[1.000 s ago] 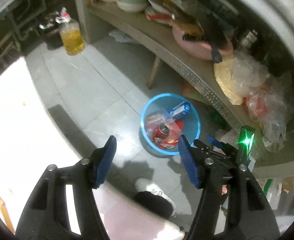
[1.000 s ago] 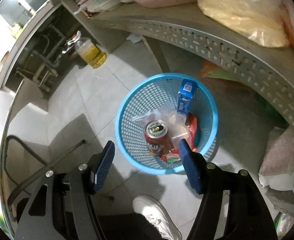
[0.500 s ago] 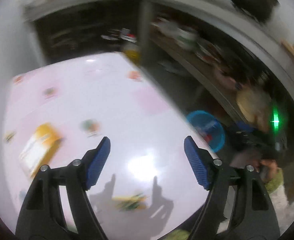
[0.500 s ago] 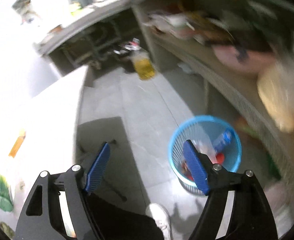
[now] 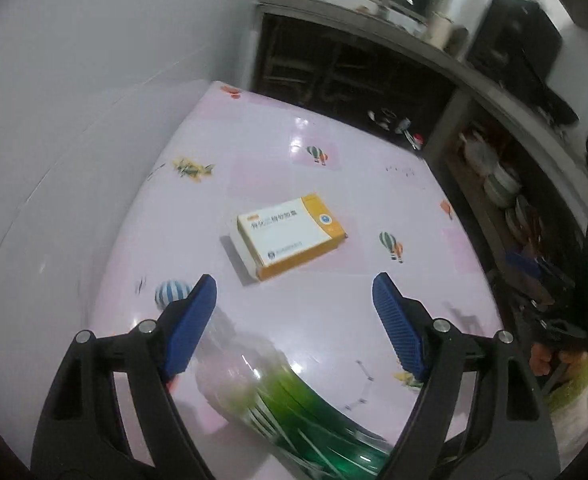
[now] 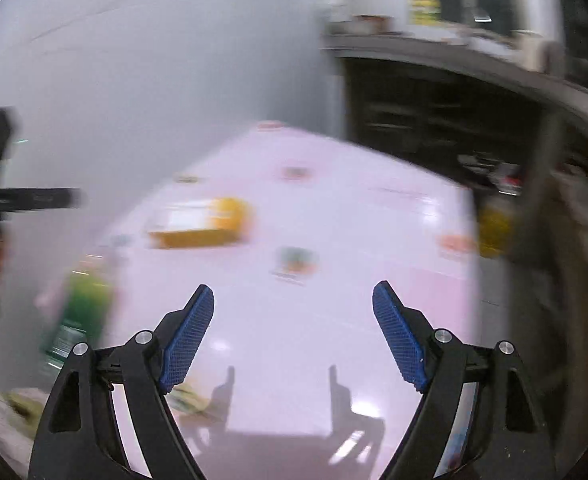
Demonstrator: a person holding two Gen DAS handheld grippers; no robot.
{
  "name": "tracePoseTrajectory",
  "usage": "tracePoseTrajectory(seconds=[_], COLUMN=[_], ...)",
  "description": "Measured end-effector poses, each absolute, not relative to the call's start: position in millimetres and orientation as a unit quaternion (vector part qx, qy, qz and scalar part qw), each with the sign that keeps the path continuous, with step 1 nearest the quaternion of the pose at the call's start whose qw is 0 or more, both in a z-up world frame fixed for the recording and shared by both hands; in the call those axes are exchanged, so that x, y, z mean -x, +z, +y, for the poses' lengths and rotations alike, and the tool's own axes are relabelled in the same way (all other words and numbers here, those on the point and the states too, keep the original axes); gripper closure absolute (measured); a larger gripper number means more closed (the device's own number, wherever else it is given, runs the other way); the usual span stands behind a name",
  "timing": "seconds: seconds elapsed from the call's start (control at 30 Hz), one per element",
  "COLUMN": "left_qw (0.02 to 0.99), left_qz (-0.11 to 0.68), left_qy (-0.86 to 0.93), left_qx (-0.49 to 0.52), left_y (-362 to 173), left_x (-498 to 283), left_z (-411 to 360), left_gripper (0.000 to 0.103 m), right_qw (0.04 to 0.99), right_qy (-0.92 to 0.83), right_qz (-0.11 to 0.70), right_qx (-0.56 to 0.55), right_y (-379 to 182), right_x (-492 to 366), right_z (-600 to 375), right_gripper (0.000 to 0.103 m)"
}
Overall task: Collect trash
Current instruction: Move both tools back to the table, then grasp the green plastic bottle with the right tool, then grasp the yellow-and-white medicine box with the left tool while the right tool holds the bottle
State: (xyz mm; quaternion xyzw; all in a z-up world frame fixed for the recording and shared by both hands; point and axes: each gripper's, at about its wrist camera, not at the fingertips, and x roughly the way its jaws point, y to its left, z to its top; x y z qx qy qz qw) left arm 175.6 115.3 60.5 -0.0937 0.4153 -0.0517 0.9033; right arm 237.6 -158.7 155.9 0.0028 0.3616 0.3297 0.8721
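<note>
Fingers on both grippers gape wide, holding nothing; left gripper is nearer, with the bottle lying right under it, long axis running from left finger toward lower right, box ahead on the table, right gripper farther off.

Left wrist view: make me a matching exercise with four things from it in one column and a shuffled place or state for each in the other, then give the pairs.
Things:
1. medicine box
2. green-labelled bottle
3. left gripper
4. stacked plates

Places or states:
A. on the dark shelving at the right
B. jaws wide apart, holding nothing
C. lying flat near the middle of the pink table
D. lying on the table at the near edge, between the jaws

Pairs: 1-C, 2-D, 3-B, 4-A
</note>
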Motion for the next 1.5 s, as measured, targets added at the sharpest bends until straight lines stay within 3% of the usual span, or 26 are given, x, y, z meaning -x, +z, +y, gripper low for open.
tracePoseTrajectory(seconds=[0.27, 0.57, 0.6, 0.73, 1.0, 1.23, 1.5], left_qw=[0.892, 0.883, 0.883, 0.883, 0.886, 0.872, 0.859], left_qz=[0.441, 0.454, 0.454, 0.45, 0.435, 0.463, 0.479], left_qy=[-0.083, -0.084, -0.085, -0.107, -0.152, -0.154, -0.18], left_qx=[0.049, 0.084, 0.087, 0.086, 0.042, 0.031, 0.003], left_y=[38, 13, 11, 6, -4, -30, -41], left_x=[-258, -280, -281, -285, -314, -344, -322], left_z=[142, 173, 175, 169, 137, 118, 101], left_gripper=[0.022, 0.022, 0.022, 0.022, 0.021, 0.021, 0.021], right_qw=[0.766, 0.705, 0.701, 0.688, 0.705, 0.758, 0.788], right_qy=[0.479, 0.475, 0.476, 0.475, 0.421, 0.275, 0.197], right_qz=[0.429, 0.522, 0.527, 0.546, 0.57, 0.586, 0.566], right_qx=[0.002, 0.071, 0.07, 0.055, 0.009, -0.08, -0.14], right_y=[157, 123, 120, 111, 108, 108, 113], right_x=[-200, -204, -206, -196, -174, -163, -154], right_z=[-24, 53, 55, 39, -50, -167, -230], right_gripper=[0.012, 0.013, 0.017, 0.042, 0.044, 0.044, 0.044])
